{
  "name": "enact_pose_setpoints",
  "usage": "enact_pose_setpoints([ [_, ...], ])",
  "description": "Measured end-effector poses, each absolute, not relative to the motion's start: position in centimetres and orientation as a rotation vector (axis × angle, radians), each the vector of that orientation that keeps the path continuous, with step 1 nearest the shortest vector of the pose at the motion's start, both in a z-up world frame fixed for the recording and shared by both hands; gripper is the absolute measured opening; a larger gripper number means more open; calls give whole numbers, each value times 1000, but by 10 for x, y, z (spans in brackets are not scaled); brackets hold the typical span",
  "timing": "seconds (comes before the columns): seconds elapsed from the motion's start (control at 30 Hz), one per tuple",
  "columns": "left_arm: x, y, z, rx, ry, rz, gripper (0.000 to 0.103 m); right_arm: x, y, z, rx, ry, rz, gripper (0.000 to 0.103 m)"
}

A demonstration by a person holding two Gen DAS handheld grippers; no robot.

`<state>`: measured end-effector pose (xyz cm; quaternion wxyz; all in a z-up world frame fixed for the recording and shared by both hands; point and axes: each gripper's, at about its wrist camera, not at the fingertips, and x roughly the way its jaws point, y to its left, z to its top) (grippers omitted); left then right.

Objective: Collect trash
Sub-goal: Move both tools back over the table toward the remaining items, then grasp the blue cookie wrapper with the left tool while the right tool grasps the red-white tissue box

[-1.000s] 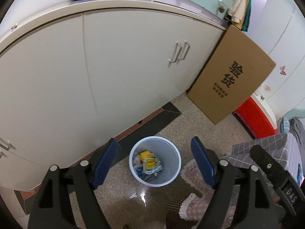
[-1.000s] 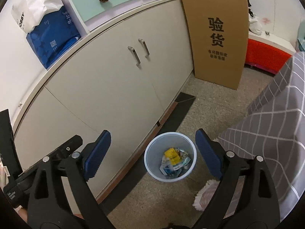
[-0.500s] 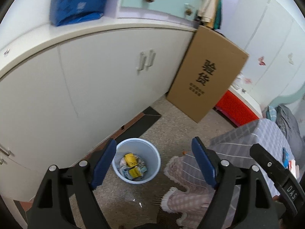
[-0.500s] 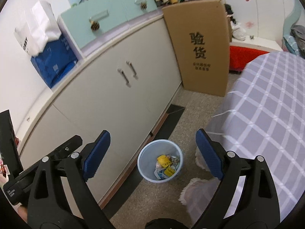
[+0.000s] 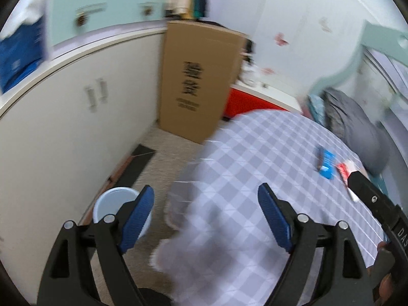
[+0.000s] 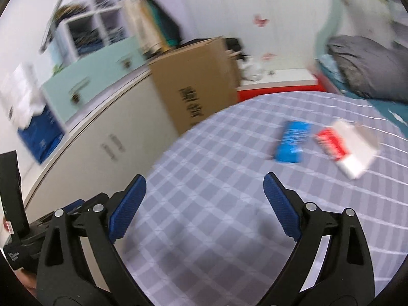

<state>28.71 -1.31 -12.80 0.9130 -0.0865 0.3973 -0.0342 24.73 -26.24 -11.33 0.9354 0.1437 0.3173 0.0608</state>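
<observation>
A blue wrapper point(image 6: 292, 141) and a red-and-white packet point(image 6: 344, 145) lie on the grey checked bedcover point(image 6: 216, 173), beyond my right gripper point(image 6: 204, 193), which is open and empty above the cloth. In the left wrist view the same blue wrapper point(image 5: 326, 162) and red-and-white packet point(image 5: 345, 170) sit far right on the bedcover point(image 5: 242, 178). My left gripper point(image 5: 206, 204) is open and empty over the bed's edge. The pale blue trash bin point(image 5: 114, 201) stands on the floor at lower left, partly behind the left finger. Both views are motion-blurred.
A white cabinet point(image 5: 63, 117) runs along the left, with a tall cardboard box point(image 5: 196, 84) leaning at its end. A red-and-white bench point(image 5: 252, 102) stands behind the bed. A grey bundle of bedding point(image 6: 369, 68) lies at the far right. A black mat point(image 5: 139, 160) lies on the floor.
Both views have swung away from the bin toward the bed. The bin slid to the lower left in the left view and out of the right view; the wrappers came into sight.
</observation>
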Motion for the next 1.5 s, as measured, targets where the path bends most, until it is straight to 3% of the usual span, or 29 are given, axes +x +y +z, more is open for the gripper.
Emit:
enact_pose_setpoints([
  [0.3, 325, -152, -145, -55, 905, -266, 82, 235, -401, -127, 438, 622, -105, 93],
  [0.5, 352, -210, -158, 36, 916, -281, 82, 255, -462, -159, 490, 713, -188, 93],
  [0.87, 401, -261, -177, 189, 922, -279, 82, 313, -463, -182, 442, 814, -83, 92],
  [0.97, 406, -267, -180, 195, 909, -290, 82, 314, -460, -181, 413, 816, -78, 78],
  [1.07, 412, -274, -186, 198, 914, -303, 71, 313, -460, -182, 391, 818, -92, 58],
  [1.13, 410, -275, -184, 202, 901, -322, 42, 313, -463, -184, 404, 821, -86, 42],
  [1.3, 398, -273, -178, 228, 895, -326, 37, 308, -458, -182, 438, 815, -19, 14],
  [1.5, 374, -239, -152, 189, 837, -314, 36, 297, -435, -165, 426, 771, -19, 10],
])
